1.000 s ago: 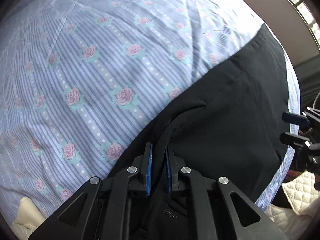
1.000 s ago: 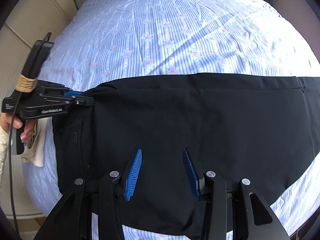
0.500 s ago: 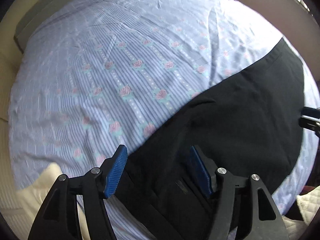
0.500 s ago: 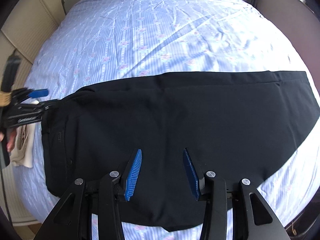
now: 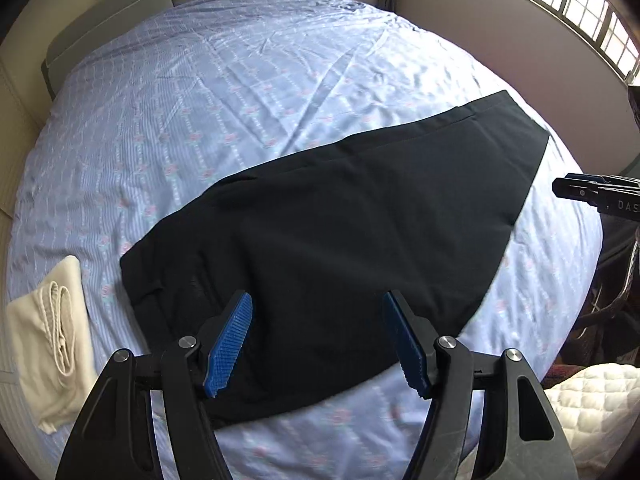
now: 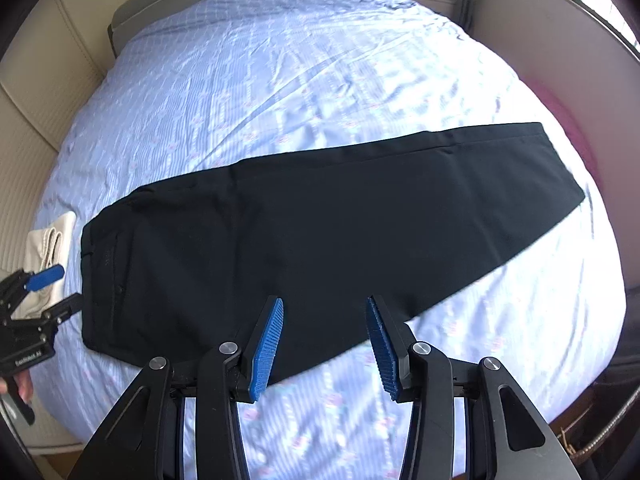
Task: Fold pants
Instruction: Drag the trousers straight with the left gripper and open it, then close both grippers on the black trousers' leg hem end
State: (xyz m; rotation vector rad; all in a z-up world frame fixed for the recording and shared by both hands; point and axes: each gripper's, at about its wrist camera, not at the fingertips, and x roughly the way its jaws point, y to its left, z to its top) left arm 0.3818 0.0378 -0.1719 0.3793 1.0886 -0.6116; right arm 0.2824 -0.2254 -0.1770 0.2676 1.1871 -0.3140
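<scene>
Black pants (image 6: pixel 320 232) lie flat across the near side of the bed (image 6: pixel 280 80); both the left hand-held gripper (image 5: pixel 318 344) and right hand-held gripper (image 6: pixel 326 344) hang above them, jaws spread, holding nothing.

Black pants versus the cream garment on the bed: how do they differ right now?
The black pants lie spread long across the floral bedsheet; the cream garment sits in a small folded bundle at the sheet's edge. The pants are far larger and dark, the garment pale. Neither is gripped.
</scene>
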